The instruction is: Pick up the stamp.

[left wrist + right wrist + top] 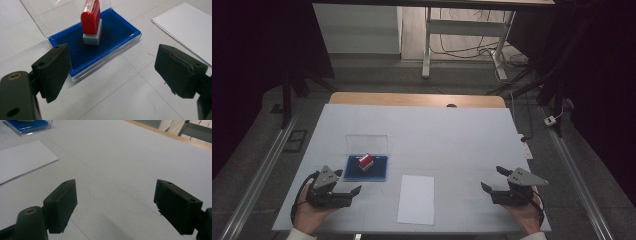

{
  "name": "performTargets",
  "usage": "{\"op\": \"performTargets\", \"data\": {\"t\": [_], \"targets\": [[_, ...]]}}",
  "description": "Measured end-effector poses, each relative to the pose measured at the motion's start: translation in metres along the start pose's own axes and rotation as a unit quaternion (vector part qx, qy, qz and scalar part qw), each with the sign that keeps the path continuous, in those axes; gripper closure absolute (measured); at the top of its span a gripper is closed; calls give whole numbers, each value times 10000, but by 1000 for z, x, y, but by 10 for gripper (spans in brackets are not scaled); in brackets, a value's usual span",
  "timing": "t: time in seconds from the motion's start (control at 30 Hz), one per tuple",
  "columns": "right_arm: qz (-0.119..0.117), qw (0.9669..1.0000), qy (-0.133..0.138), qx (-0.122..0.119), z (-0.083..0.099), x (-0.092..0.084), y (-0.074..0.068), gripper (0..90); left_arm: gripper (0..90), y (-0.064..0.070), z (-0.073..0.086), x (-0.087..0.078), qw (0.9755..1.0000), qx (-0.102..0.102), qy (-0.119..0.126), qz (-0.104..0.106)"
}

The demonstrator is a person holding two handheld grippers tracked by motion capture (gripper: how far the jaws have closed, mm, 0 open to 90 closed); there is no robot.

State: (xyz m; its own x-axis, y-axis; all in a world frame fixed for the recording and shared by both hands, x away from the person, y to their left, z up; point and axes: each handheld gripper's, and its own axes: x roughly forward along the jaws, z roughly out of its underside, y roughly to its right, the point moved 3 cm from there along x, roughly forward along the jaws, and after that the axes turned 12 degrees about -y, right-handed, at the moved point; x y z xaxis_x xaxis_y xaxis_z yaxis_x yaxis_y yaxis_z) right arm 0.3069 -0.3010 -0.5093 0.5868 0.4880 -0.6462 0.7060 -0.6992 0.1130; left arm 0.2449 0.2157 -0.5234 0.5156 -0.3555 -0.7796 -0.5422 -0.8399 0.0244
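Stamp (pixel 91 21) work has, by my reading, not begun: nothing is gripped and the sheet is blank. Going from largest to smallest, the table (pixel 452 135) carries a white cover, with a strip of wood showing along its far edge. On it, near the front and roughly midway between the two grippers, lies a plain white sheet (pixel 416 198), set square to the person, with no mark visible on it. Just left of the sheet and a little farther back sits the blue ink pad (pixel 117 27) in its clear case, the lid (pixel 367 143) standing open behind it. The stamp, red-topped with a pale grey base, stands upright on the pad, touching the ink surface. The left gripper (pixel 343 184) rests low in the person's hand just in front of the pad, its jaws spread wide and empty, pointed toward the stamp with the pad's near corner close to one jaw. The right gripper (pixel 493 179) sits well apart at the right side of the table, jaws likewise wide apart and holding nothing, aimed across bare cover. What is left, I judge, is the whole job: close on the stamp, lift it off the pad, carry it to the sheet and press.
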Motion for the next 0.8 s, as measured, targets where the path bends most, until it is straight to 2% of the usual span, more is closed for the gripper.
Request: {"op": "performTargets", "data": {"t": [0.07, 0.37, 0.47, 0.8], "targets": [[-21, 10000, 23, -26, -1, 0, -1, 188, 148, 1, 0, 1, 10000, 47, 11, -6], [12, 9999, -22, -99, 0, 3, -3, 192, 153, 0, 0, 0, 9999, -6, 105, -18], [47, 9999, -8, -111, -1, 2, -3, 192, 167, 0, 0, -1, 9997, 1, 152, -166], [43, 10000, -37, -71, 0, 3, -3, 200, 166, -2, 1, -1, 9999, -38, 126, -91]]}}
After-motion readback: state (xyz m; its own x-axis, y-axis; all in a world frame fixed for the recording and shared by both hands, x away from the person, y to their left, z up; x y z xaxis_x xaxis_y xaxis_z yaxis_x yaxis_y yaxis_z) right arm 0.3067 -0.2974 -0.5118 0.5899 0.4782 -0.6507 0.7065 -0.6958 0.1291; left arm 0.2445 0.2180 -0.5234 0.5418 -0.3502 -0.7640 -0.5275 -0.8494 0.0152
